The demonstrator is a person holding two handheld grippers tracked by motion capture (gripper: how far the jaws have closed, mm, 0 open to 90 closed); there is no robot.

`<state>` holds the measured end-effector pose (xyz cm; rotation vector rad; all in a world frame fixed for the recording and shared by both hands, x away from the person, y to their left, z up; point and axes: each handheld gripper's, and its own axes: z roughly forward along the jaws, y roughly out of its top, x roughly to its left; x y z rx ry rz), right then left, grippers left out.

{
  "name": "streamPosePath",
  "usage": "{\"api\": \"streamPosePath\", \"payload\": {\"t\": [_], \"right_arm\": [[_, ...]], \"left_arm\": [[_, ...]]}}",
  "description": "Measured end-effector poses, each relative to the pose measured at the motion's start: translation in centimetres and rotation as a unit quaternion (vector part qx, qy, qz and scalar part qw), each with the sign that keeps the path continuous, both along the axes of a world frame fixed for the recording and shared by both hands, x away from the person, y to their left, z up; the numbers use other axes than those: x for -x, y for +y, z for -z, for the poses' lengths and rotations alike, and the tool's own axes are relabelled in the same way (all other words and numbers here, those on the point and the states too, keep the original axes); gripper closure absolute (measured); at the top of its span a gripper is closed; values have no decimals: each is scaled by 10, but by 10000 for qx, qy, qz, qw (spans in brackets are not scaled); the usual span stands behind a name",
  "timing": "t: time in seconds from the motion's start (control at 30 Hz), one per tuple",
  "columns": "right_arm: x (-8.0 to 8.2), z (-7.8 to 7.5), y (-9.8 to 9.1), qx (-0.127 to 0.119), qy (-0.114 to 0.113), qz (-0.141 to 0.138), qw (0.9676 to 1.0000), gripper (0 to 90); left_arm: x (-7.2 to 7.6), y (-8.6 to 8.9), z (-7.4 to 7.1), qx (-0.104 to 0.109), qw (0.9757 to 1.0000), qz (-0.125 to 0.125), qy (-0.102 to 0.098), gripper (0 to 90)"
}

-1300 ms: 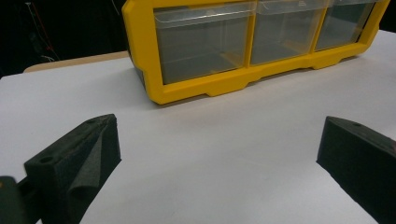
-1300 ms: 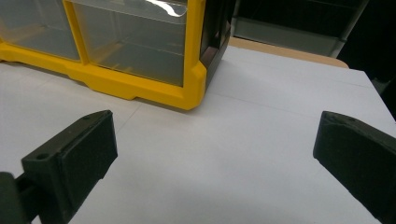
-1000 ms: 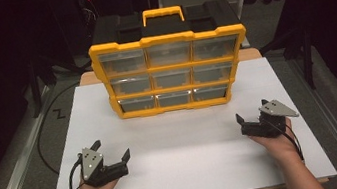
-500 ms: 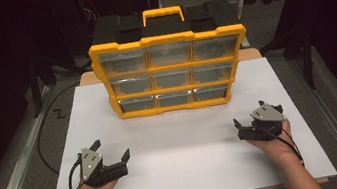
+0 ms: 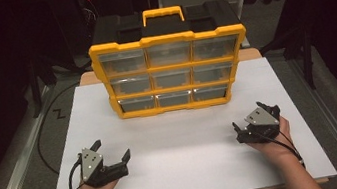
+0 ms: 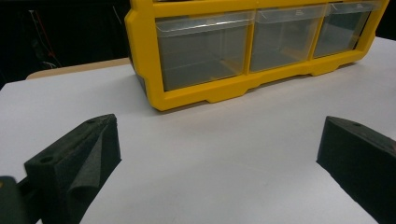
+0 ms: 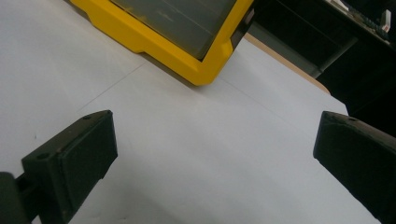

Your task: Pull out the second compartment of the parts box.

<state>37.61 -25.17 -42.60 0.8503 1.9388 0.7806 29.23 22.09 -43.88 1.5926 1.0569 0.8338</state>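
Observation:
A yellow and black organizer case point(image 5: 171, 71) stands upright at the back of the white table top point(image 5: 188, 172), showing three rows of clear drawers. Its bottom row of drawers point(image 6: 243, 46) looks empty in the left gripper view, and its lower right corner point(image 7: 205, 70) appears in the right gripper view. My left gripper point(image 5: 111, 150) rests near the front left, open and holding nothing, its jaws wide apart point(image 6: 219, 163). Near the front right, my right gripper point(image 5: 249, 115) is also open and holds nothing point(image 7: 215, 158). Both sit well short of the case.
A yellow carry handle point(image 5: 162, 13) tops the case. A black cable point(image 5: 42, 143) loops on the grey floor left of the table. A wooden edge point(image 5: 87, 78) shows behind the white top. Dark furniture surrounds the table.
The right gripper has rolled and shifted slightly toward the table's middle and front. The left gripper and the case have stayed put.

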Motion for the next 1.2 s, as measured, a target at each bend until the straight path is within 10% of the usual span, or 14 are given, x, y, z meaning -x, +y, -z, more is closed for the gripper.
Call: {"api": "streamPosePath", "payload": {"t": [0.57, 1.2], "right_arm": [[3, 4, 10, 716, -118, -192, 9972, 10], [12, 3, 25, 1524, -369, -378, 9869, 10]], "left_arm": [[0, 1, 0, 49, 10000, -33, -9, 2], [1, 2, -1, 81, 10000, -38, -17, 3]]}}
